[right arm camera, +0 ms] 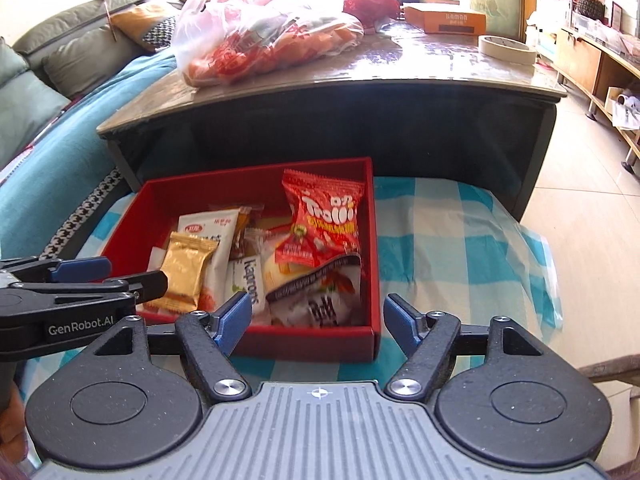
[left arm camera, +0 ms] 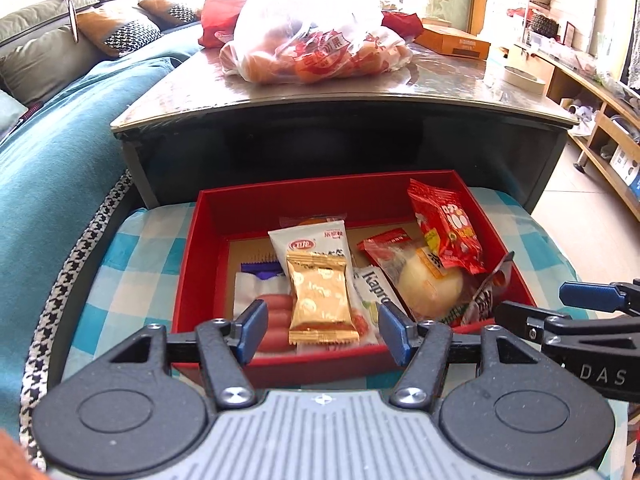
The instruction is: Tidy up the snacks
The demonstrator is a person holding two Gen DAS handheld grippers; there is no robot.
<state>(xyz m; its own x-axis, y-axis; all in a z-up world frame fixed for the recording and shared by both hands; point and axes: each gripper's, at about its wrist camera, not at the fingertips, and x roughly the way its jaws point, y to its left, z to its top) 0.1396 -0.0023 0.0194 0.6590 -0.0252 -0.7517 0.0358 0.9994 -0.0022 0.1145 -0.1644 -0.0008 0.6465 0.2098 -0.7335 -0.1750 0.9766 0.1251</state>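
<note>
Two pairs of tongs, our left tongs (left arm camera: pixel 323 325) and right tongs (right arm camera: pixel 318 323), stand wide and empty over the open red cardboard box (right arm camera: pixel 374 240) of wrapped snacks (right arm camera: pixel 324 220) on the blue-and-white checked cloth (right arm camera: pixel 440 232), beside the dark glossy-topped table (right arm camera: pixel 400 76).

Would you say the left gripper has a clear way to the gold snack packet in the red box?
Probably yes: the gold packet lies on top of the other snacks in the red box, straight ahead of the open left gripper, with nothing covering it.
</note>
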